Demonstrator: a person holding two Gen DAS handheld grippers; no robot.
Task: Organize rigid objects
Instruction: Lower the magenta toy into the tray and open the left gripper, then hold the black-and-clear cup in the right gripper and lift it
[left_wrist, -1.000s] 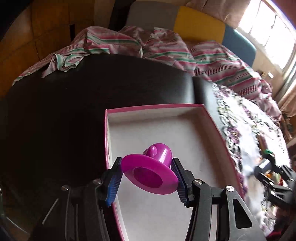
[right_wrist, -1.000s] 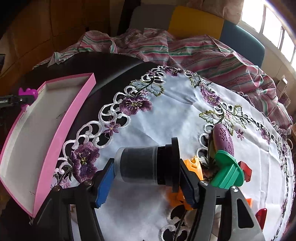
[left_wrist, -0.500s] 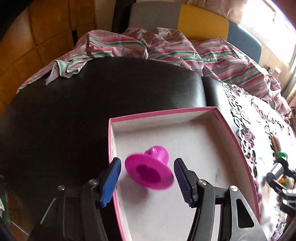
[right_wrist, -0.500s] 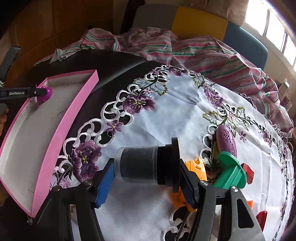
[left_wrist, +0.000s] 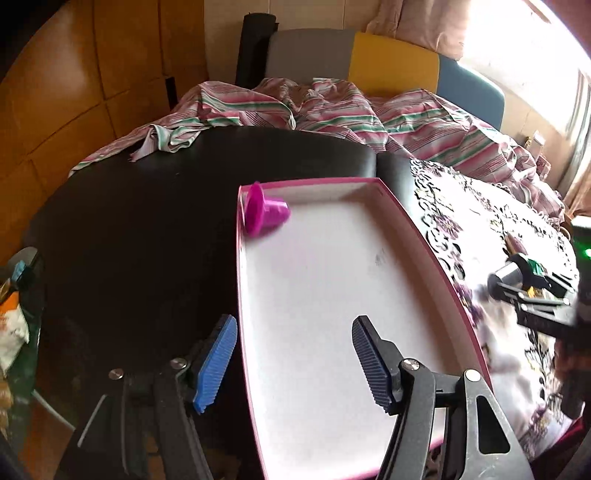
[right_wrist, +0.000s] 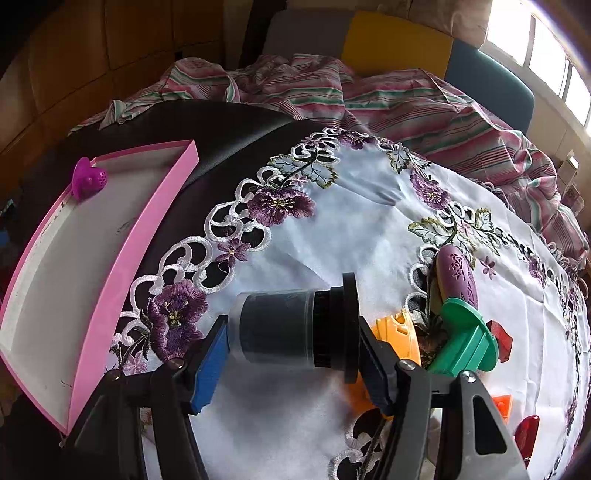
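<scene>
A round bench is covered partly by a black surface and partly by a white tablecloth (right_wrist: 332, 236) embroidered with purple flowers. A shallow pink box (left_wrist: 436, 254) with a white floor sits on the black part, just beside the cloth's lacy edge.

The left tongs (left_wrist: 291, 354) hang over the near end of the box, spread wide with nothing between the blue ribbed pads. A magenta flanged toy piece (left_wrist: 264, 214) lies on its side in the far left corner of the box, its wide rim against the box wall.

The right tongs (right_wrist: 291, 354) hover over the tablecloth, closed on a dark cylinder with a black flange (right_wrist: 295, 330), held sideways with one pad at each end. Just beyond it on the cloth lie an orange piece (right_wrist: 399, 328), a green flanged piece (right_wrist: 465, 341), a purple patterned oval (right_wrist: 458, 275) and small red pieces (right_wrist: 500, 339). Striped bedding (right_wrist: 369, 96) is heaped behind the bench.
</scene>
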